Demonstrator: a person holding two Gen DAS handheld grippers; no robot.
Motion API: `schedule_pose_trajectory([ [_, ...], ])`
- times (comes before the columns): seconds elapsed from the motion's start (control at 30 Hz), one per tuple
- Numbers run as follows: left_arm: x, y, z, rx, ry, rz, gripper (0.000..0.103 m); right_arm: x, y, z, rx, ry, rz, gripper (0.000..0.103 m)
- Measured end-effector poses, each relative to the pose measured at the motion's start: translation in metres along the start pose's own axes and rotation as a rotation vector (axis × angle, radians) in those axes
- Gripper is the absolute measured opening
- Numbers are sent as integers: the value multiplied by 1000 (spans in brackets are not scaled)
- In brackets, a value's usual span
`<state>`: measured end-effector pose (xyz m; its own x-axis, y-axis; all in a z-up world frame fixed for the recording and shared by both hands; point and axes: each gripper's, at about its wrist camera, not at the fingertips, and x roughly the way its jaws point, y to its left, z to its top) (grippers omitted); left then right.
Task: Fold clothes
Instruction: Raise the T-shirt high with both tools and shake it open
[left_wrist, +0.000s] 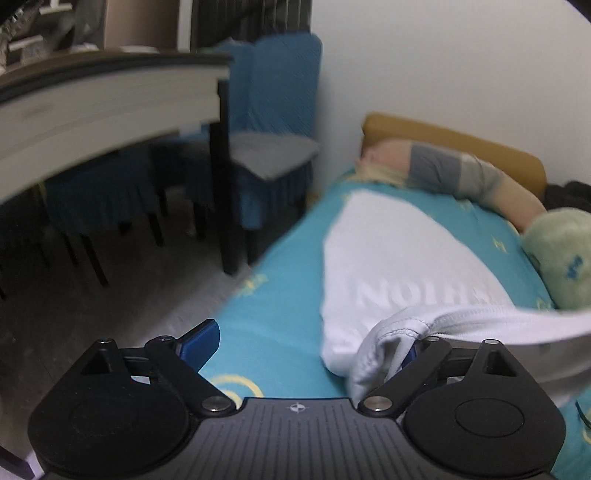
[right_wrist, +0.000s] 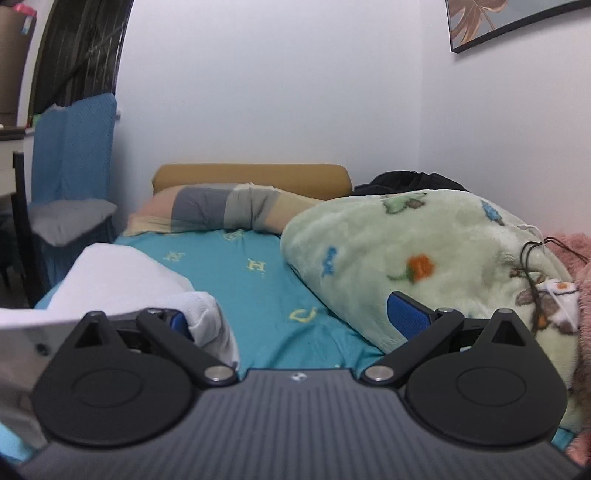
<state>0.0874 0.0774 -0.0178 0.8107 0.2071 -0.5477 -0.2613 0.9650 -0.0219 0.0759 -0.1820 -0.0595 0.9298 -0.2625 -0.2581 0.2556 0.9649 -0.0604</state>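
Note:
A white garment (left_wrist: 399, 254) with mirrored lettering lies on the turquoise bed sheet (left_wrist: 280, 306). Its near edge drapes over the right finger of my left gripper (left_wrist: 310, 347), whose jaws stand wide apart. The left blue pad (left_wrist: 199, 343) is bare. In the right wrist view the white garment (right_wrist: 122, 280) lies at the left and its bunched edge hangs over the left finger of my right gripper (right_wrist: 291, 321), which is also wide open. The right blue pad (right_wrist: 406, 314) is bare, close to the green blanket.
A green fleece blanket (right_wrist: 424, 266) is heaped on the right of the bed. A pillow (right_wrist: 221, 210) and tan headboard (right_wrist: 251, 177) lie at the far end. A blue-covered chair (left_wrist: 273, 122) and a table (left_wrist: 110, 99) stand left of the bed.

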Motion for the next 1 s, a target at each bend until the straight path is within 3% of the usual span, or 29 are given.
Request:
schedule_pose_trajectory([
  [0.17,-74,11,66,-68,-231,-17,94,-53,-6,77,17,-152,23,103],
  [0.33,-190,18,147,-123,-511,-28,94,-121,-21,191,37,-330,55,103],
  [0.5,-305,38,215,-169,-724,-97,96,-210,-47,296,56,-515,80,103],
  [0.7,-423,39,261,-122,-912,-121,103,-283,-76,359,40,-645,55,103],
  [0.83,-455,25,254,-60,-956,-145,103,-316,-94,387,32,-700,42,103],
  [1.0,-420,9,226,-46,-833,-200,103,-283,-102,358,45,-610,54,103],
])
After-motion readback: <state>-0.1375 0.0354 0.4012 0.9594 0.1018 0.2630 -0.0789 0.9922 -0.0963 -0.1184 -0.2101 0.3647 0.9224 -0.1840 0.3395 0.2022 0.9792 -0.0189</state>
